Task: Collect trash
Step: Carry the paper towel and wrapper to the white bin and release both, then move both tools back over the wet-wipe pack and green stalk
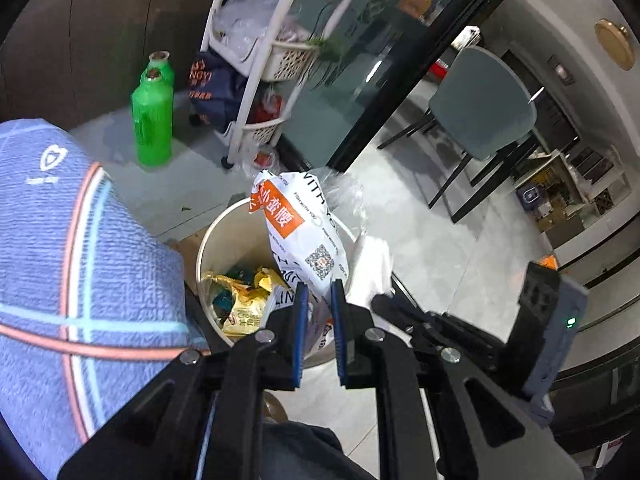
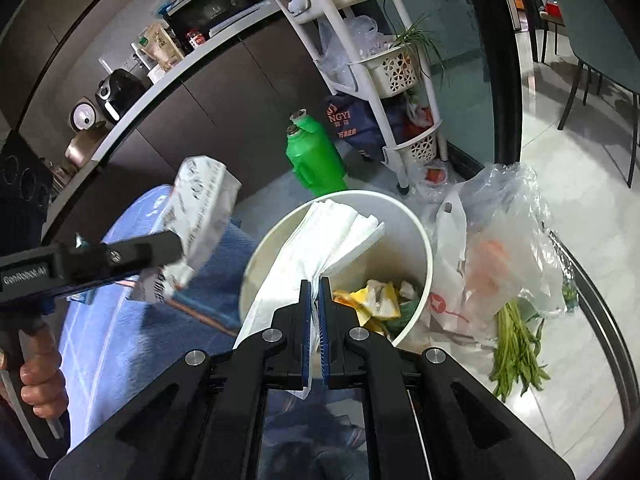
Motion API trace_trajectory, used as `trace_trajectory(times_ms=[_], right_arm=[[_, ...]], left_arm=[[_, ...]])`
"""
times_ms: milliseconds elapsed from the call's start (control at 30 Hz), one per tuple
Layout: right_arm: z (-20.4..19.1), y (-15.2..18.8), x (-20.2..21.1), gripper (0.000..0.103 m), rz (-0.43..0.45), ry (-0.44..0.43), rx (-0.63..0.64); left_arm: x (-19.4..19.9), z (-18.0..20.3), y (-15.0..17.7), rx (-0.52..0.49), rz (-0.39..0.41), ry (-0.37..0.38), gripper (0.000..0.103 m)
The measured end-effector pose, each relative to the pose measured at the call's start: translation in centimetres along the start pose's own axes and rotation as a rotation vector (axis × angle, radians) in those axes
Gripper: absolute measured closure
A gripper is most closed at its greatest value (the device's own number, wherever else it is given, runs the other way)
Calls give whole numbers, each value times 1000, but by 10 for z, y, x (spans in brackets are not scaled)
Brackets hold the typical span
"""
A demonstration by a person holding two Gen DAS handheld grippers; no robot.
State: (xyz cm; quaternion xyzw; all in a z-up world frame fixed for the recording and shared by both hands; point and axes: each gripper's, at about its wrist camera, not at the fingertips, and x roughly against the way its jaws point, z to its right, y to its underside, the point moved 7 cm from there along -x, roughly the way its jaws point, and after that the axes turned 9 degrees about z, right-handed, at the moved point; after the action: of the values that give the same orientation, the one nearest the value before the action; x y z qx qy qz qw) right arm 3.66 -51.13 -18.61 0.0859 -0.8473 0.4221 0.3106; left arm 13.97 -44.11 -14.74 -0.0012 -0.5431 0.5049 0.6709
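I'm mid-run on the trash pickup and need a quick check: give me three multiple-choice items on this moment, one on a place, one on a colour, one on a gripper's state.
1. Where does the white paper towel lie?
A. draped over the bin's rim
B. flat on the floor
C. on the shelf rack

2. What colour are the two jugs on the floor?
A. red
B. green
C. yellow

3. How is the right gripper?
A. wide open, nothing in it
B. shut on the paper towel
C. shut on a jug

Answers:
1 A, the towel hangs across the edge of the white bin.
2 B, both are bright green.
3 B, its blue pads pinch the sheet.
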Motion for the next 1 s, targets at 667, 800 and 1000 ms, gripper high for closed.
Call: trace_trajectory(times_ms=[667, 800, 1000], right_arm=[[-9, 6, -1, 9, 46, 58, 244], [-16, 8, 1, 9, 29, 47, 241], [-34, 6, 12, 9, 32, 12, 246]], left_arm=[[25, -8, -26, -51, 177, -168, 4], [38, -7, -23, -45, 189, -177, 4], [65, -8, -18, -42, 214, -201, 4]])
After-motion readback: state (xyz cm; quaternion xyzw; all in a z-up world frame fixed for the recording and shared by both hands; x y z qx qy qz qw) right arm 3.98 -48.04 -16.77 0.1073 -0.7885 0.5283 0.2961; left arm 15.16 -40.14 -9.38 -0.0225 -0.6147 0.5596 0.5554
